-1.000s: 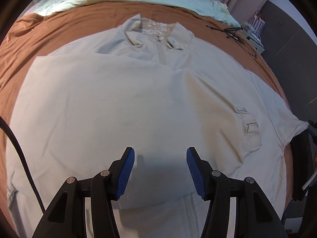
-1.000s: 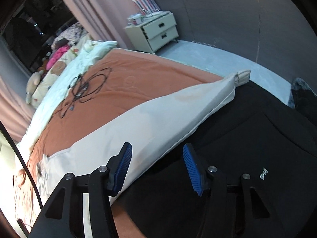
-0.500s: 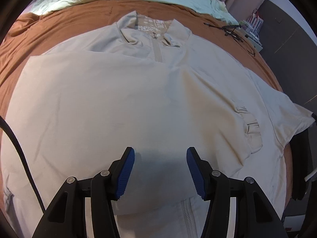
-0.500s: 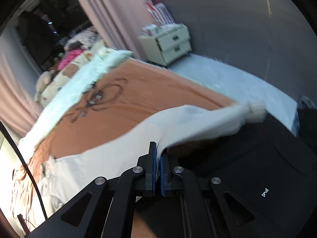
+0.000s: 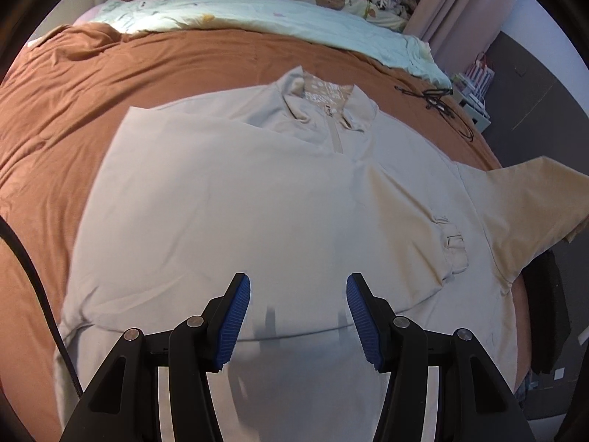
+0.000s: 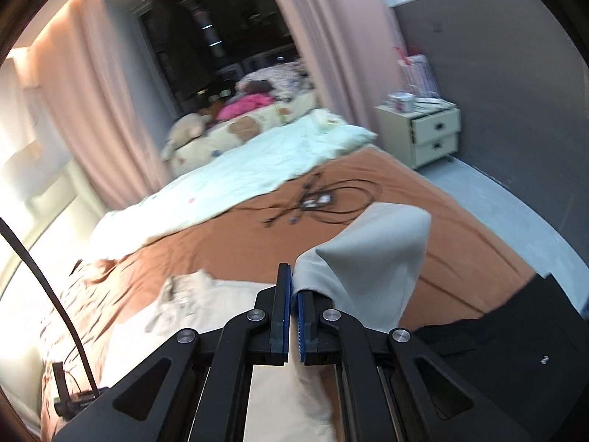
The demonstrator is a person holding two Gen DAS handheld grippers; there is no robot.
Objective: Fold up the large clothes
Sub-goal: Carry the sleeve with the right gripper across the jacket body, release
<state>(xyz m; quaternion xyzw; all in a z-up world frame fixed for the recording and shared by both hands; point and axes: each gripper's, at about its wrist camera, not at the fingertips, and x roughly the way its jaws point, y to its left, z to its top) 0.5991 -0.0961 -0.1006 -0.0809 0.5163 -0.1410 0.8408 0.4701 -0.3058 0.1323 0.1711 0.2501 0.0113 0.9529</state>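
A large beige zip-neck top (image 5: 257,213) lies front up on the brown bedspread (image 5: 73,118), collar at the far side, its left sleeve folded across the body. My left gripper (image 5: 298,316) is open and empty, hovering above the hem. My right gripper (image 6: 294,305) is shut on the right sleeve (image 6: 371,258) and holds it lifted off the bed; that raised sleeve (image 5: 530,202) shows at the right in the left wrist view.
Black cables (image 6: 316,199) lie on the bedspread beyond the sleeve. A pale green quilt (image 5: 257,14) and pillows lie at the head of the bed. A dark garment (image 6: 515,350) lies at the right edge. A cream nightstand (image 6: 427,132) stands by the grey wall.
My right gripper closed on the right sleeve and lifted it up off the bed. My left gripper stayed open and drew back a little from the top.
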